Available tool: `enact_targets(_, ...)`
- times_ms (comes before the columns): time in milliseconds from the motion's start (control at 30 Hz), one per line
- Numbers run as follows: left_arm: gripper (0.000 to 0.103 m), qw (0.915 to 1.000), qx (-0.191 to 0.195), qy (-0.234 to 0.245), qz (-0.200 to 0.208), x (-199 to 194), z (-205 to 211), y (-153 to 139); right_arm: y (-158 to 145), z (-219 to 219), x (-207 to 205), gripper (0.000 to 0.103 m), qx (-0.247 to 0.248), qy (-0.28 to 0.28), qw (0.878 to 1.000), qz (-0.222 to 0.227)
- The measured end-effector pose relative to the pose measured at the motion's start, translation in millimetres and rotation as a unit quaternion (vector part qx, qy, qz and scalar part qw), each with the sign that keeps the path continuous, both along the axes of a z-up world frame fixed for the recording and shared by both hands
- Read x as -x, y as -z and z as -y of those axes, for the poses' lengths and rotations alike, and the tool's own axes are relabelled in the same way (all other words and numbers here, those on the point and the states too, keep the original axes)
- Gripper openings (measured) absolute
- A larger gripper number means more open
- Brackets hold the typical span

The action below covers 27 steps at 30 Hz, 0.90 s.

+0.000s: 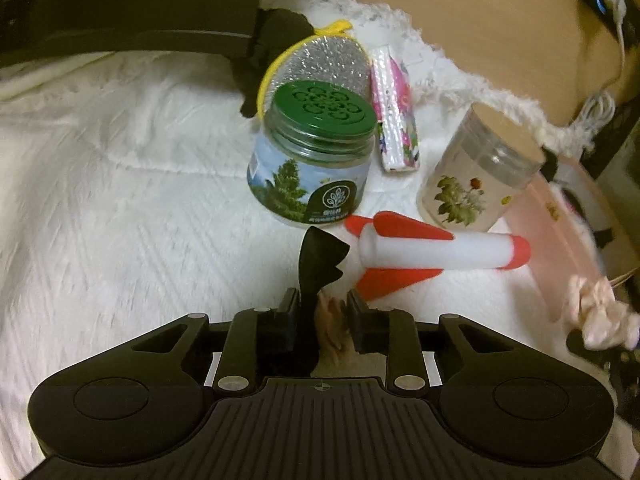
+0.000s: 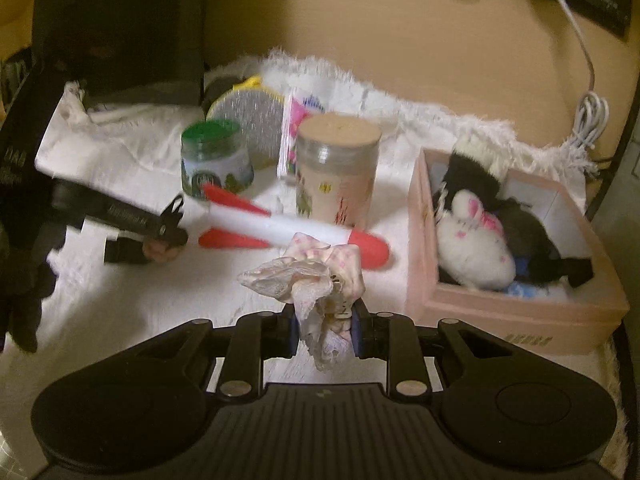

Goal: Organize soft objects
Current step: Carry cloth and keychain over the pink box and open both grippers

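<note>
My left gripper (image 1: 325,307) is shut on a small soft item of black fabric (image 1: 320,258) with a pale pink part between the pads. The right wrist view shows this left gripper (image 2: 170,226) low over the white cloth. My right gripper (image 2: 325,322) is shut on a crumpled pale pink lacy scrunchie (image 2: 298,280), held above the cloth just left of a pink box (image 2: 520,316). The box holds a white plush rabbit (image 2: 474,252) and a black-and-white plush (image 2: 476,180). A white and red foam rocket (image 1: 432,248) lies on the cloth just beyond the left gripper's fingers.
A green-lidded jar (image 1: 312,160) and a clear jar with a tan lid (image 1: 480,172) stand behind the rocket. A silver pad with a yellow rim (image 1: 320,64) and a pink patterned pack (image 1: 394,112) sit farther back. A white cable (image 2: 588,112) lies on the tan surface. Dark equipment (image 2: 120,28) stands at the left.
</note>
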<state>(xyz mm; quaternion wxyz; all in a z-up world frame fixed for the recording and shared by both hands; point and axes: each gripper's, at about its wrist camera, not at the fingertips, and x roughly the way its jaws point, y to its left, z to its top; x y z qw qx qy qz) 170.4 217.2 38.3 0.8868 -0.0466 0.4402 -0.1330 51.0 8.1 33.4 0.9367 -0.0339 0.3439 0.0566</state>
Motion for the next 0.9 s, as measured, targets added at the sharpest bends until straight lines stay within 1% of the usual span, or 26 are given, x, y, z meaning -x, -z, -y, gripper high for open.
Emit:
enact_targets(67, 0.028, 0.9998, 0.016, -0.009, 0.002, 9.3, -3.0, -5.8, -14.8, 11.7, 1.7, 0.024, -0.008, 0.002, 1.000, 0.016)
enact_targets(133, 0.028, 0.9989, 0.040, -0.018, 0.016, 19.9, -3.3, -22.8, -39.0, 30.9, 4.8, 0.024, -0.014, 0.010, 0.999, 0.049)
enact_targets(167, 0.028, 0.9980, 0.053, -0.017, 0.029, 24.2, -0.8, -35.4, -51.0, 40.3, 5.6, 0.024, -0.016, 0.017, 0.998, 0.065)
enact_targets(200, 0.028, 0.9963, 0.070, -0.009, 0.049, 28.2, 4.9, -54.9, -65.0, 52.7, 5.9, 0.024, -0.015, 0.027, 0.996, 0.085)
enact_targets(267, 0.029, 0.9917, 0.096, 0.013, 0.084, 30.6, 20.4, -89.6, -85.5, 72.1, 5.1, 0.024, 0.001, 0.052, 0.992, 0.119)
enact_targets(333, 0.029, 0.9835, 0.129, 0.054, 0.114, 25.7, 46.1, -127.9, -97.9, 89.5, 1.6, 0.024, 0.028, 0.083, 0.986, 0.144)
enact_targets(367, 0.029, 0.9781, 0.147, 0.077, 0.126, 21.0, 62.4, -144.6, -100.3, 96.5, -0.9, 0.024, 0.036, 0.097, 0.984, 0.148)
enact_targets(400, 0.029, 0.9739, 0.159, 0.093, 0.133, 16.2, 75.3, -155.1, -100.7, 102.9, -3.4, 0.024, 0.040, 0.109, 0.982, 0.149)
enact_targets(467, 0.029, 0.9630, 0.184, 0.138, 0.140, 1.5, 114.6, -174.8, -95.3, 115.3, -10.2, 0.024, 0.039, 0.127, 0.981, 0.143)
enact_targets(533, 0.029, 0.9559, 0.201, 0.173, 0.126, -14.0, 151.6, -180.3, -85.1, 125.2, -18.2, 0.024, 0.038, 0.144, 0.980, 0.129)
enact_targets(567, 0.029, 0.9539, 0.209, 0.184, 0.112, -21.9, 168.1, -178.8, -78.4, 129.3, -22.0, 0.024, 0.038, 0.154, 0.980, 0.122)
enact_targets(633, 0.029, 0.9511, 0.220, 0.205, 0.069, -39.6, 202.3, -170.7, -65.6, 138.3, -23.6, 0.024, 0.026, 0.169, 0.979, 0.107)
enact_targets(700, 0.029, 0.9514, 0.216, 0.216, 0.040, -51.0, 227.3, -161.8, -53.0, 144.0, -23.5, 0.024, 0.017, 0.178, 0.979, 0.098)
enact_targets(767, 0.030, 0.9519, 0.211, 0.221, 0.022, -64.0, 247.6, -152.9, -36.5, 147.6, -26.5, 0.024, 0.013, 0.184, 0.979, 0.091)
enact_targets(800, 0.030, 0.9513, 0.210, 0.226, 0.011, -72.2, 258.4, -146.1, -28.5, 148.5, -25.6, 0.027, 0.006, 0.184, 0.979, 0.086)
enact_targets(833, 0.030, 0.9496, 0.210, 0.233, -0.001, -78.8, 266.9, -138.7, -19.9, 149.7, -26.4, 0.038, -0.007, 0.185, 0.980, 0.078)
enact_targets(867, 0.030, 0.9458, 0.210, 0.247, -0.022, -87.2, 277.5, -126.5, -10.8, 150.1, -24.5, 0.051, -0.020, 0.190, 0.979, 0.068)
enact_targets(900, 0.030, 0.9421, 0.207, 0.261, -0.043, -91.8, 282.9, -114.1, -2.8, 148.8, -21.8, 0.056, -0.031, 0.190, 0.979, 0.063)
